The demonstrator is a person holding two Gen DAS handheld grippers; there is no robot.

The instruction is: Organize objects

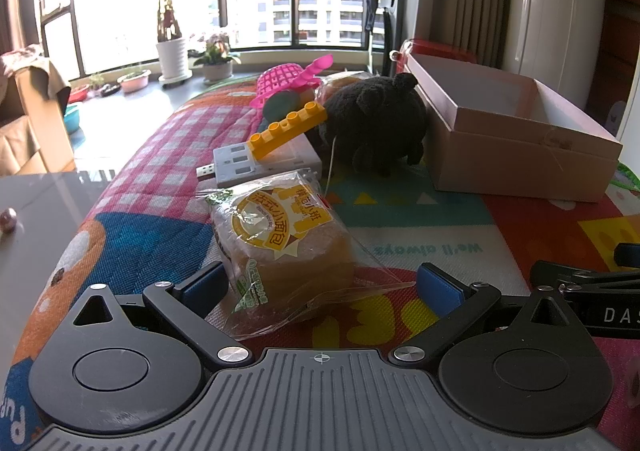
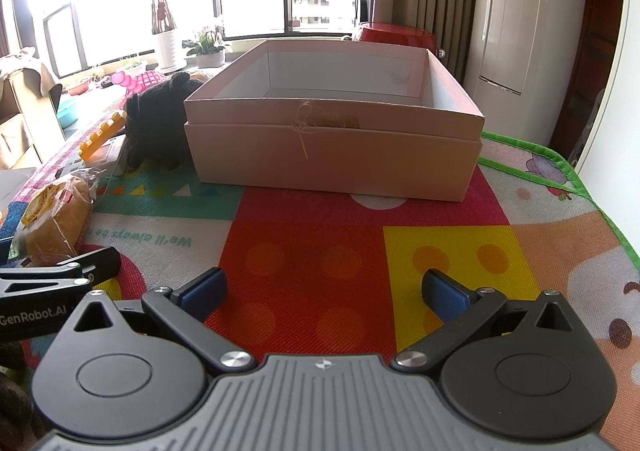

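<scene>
Both tongs spread: left tongs [image 1: 320, 285] astride the wrapped bread [image 1: 280, 243]; right tongs [image 2: 324, 289] well short of the box [image 2: 332, 155]

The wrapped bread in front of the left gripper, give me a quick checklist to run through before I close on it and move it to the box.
1. Left gripper open: ok.
2. Wrapped bread between the fingers: ok, nearer the left finger.
3. Loose wrapper tail clear of the right pad: cannot tell.
4. Pink box open: ok.
5. Box floor free: cannot tell, hidden by its wall.
6. Right gripper open and holding nothing: ok.
</scene>
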